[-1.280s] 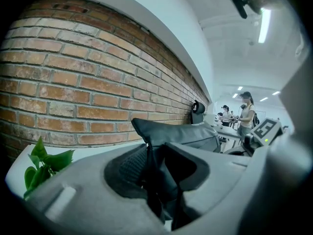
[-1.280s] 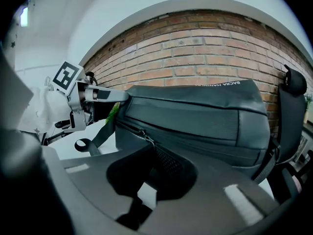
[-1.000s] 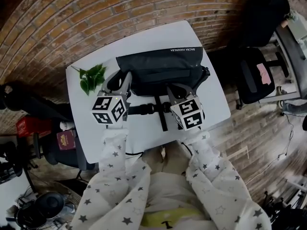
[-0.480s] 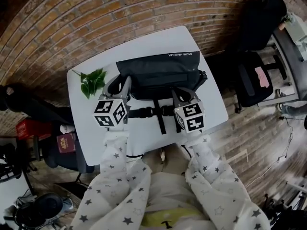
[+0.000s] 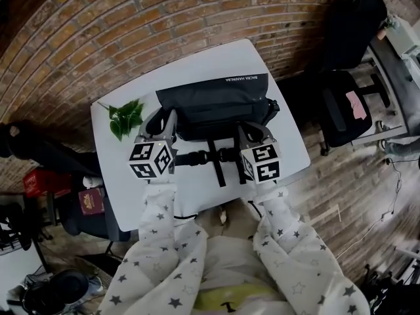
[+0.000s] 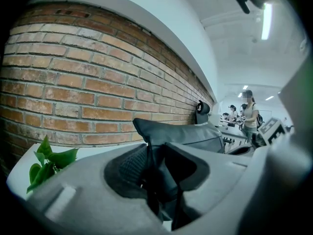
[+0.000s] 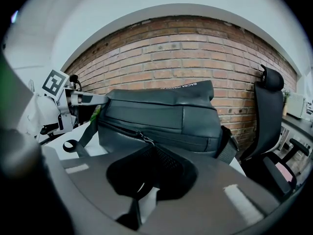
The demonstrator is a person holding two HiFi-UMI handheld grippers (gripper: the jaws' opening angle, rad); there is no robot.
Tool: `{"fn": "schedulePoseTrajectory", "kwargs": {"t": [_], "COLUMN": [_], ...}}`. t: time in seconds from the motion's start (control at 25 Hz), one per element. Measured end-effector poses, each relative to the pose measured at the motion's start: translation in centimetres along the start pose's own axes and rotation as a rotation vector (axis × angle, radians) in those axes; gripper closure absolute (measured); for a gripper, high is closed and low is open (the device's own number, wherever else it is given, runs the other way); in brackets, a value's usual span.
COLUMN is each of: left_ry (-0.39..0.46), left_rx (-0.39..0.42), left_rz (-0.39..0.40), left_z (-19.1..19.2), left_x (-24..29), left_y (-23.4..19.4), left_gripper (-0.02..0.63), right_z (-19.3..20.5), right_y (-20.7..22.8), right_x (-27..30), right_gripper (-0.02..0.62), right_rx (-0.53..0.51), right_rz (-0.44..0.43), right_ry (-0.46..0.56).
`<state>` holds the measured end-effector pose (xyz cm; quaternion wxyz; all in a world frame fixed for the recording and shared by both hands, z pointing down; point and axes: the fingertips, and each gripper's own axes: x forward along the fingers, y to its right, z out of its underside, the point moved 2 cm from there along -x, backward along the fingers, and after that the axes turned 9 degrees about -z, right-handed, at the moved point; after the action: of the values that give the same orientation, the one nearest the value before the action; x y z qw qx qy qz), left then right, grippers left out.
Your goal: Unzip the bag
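A black bag (image 5: 213, 100) lies on the white table (image 5: 197, 58), its long side toward me. My left gripper (image 5: 168, 122) is at the bag's left end. In the left gripper view its jaws (image 6: 159, 180) are closed on a black strap and the fabric of that end of the bag (image 6: 181, 133). My right gripper (image 5: 249, 133) sits at the right part of the bag's front. In the right gripper view the metal zipper pull (image 7: 145, 139) runs straight into its nearly closed jaws (image 7: 149, 151).
A green leafy sprig (image 5: 126, 115) lies left of the bag. The bag's buckled strap (image 5: 207, 155) trails toward the table's near edge. A brick wall stands behind the table, and a black office chair (image 5: 344, 104) is to its right.
My right gripper has shifted a little to the right along the bag's front. My left gripper keeps its hold at the left end.
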<state>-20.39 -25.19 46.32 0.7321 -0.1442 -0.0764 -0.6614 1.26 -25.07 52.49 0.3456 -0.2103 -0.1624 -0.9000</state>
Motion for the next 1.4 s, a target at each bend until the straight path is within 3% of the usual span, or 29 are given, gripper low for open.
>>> {"fn": "schedulePoseTrajectory", "kwargs": {"t": [1.4], "left_ry": [0.020], "left_rx": [-0.013], "left_rz": [-0.041], "left_z": [0.6], "left_x": [-0.4], "left_y": [-0.7], "left_gripper": [0.491], "right_z": [1.7], "right_y": [6.9], "right_x": [-4.7], "right_gripper": [0.577], "right_rx": [0.176], "right_rz": [0.248], "right_ry": [0.060]}}
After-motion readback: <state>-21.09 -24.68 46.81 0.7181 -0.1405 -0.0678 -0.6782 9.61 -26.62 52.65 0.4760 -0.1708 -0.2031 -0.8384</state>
